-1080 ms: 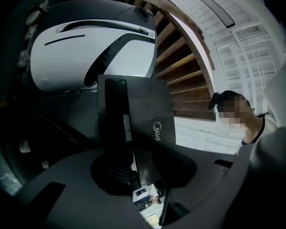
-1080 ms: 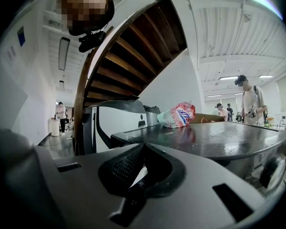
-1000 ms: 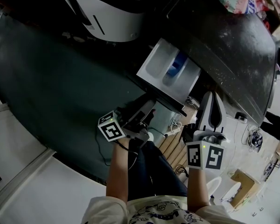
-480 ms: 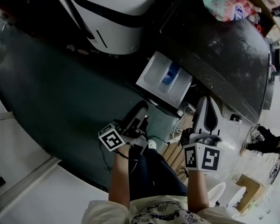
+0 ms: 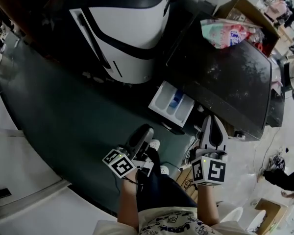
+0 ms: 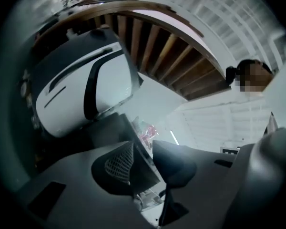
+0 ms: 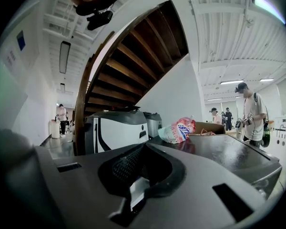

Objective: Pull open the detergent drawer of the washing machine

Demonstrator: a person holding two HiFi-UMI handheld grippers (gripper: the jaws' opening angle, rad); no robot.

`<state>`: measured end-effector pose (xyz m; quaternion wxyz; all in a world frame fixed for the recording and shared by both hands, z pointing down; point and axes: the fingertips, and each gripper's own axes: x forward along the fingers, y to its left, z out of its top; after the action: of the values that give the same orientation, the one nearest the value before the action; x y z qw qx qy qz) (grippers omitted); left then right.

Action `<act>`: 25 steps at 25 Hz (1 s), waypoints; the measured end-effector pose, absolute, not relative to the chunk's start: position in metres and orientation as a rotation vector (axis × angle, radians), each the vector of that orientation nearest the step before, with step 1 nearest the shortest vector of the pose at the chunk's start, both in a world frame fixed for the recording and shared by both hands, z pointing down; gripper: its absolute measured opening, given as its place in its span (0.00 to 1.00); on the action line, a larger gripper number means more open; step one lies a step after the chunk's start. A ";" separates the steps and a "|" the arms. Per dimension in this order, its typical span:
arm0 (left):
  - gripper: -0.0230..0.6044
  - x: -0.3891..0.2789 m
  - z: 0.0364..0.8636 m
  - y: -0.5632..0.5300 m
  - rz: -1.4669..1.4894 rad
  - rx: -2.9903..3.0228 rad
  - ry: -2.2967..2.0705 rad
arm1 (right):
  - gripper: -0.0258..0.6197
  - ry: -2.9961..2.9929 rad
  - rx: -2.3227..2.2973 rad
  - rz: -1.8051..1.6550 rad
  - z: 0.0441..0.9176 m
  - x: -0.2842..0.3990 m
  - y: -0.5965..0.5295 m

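The washing machine (image 5: 230,77) has a dark top, and its white detergent drawer (image 5: 174,103) stands pulled out, with a blue insert showing inside. My left gripper (image 5: 146,131) hangs just below and left of the drawer, apart from it. Its jaws are closing with nothing between them, and in the left gripper view the left gripper (image 6: 144,149) still shows a gap. My right gripper (image 5: 212,117) is at the drawer's right, near the machine's front edge, with fingertips touching and nothing held. The right gripper (image 7: 145,146) looks level across the machine's top (image 7: 219,151).
A white and black machine (image 5: 127,28) stands left of the washer. A colourful detergent bag (image 5: 225,31) and a cardboard box (image 5: 240,6) rest on the washer's top. A wooden staircase (image 7: 133,56) rises behind. People (image 7: 250,111) stand at the far right.
Both grippers have risen and the head view has pulled back, so the open drawer looks smaller. The left gripper has rolled. The drawer has stayed pulled out.
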<state>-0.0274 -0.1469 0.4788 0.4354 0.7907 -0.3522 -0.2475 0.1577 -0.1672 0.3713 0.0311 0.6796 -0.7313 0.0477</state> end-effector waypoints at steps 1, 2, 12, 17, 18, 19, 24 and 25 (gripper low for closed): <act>0.25 -0.029 0.468 -0.148 -0.601 1.997 -0.900 | 0.06 -2.257 2.096 0.145 0.365 0.157 -0.166; 0.23 -0.031 0.456 -0.149 -0.586 2.025 -0.925 | 0.06 -2.264 2.096 0.142 0.358 0.156 -0.165; 0.07 -0.035 0.341 -0.148 -0.401 2.271 -1.221 | 0.06 -2.358 2.047 0.066 0.285 0.148 -0.142; 0.06 -0.040 0.299 -0.142 -0.367 2.293 -1.364 | 0.06 -2.408 2.026 0.024 0.253 0.141 -0.134; 0.06 -0.041 0.292 -0.139 -0.368 2.296 -1.387 | 0.06 -2.417 2.023 0.017 0.247 0.139 -0.131; 0.06 -0.042 0.284 -0.137 -0.369 2.298 -1.413 | 0.06 -2.427 2.018 0.008 0.241 0.137 -0.129; 0.06 -0.052 0.248 -0.128 -0.293 2.344 -1.618 | 0.06 -2.477 1.984 -0.039 0.216 0.128 -0.124; 0.06 -0.054 0.240 -0.126 -0.274 2.356 -1.657 | 0.06 -2.486 1.978 -0.045 0.211 0.127 -0.124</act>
<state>-0.0539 -0.1263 0.2404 0.1237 0.8080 -0.5683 -0.0940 0.1267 -0.1235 0.2113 -0.0179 0.6224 -0.7824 -0.0143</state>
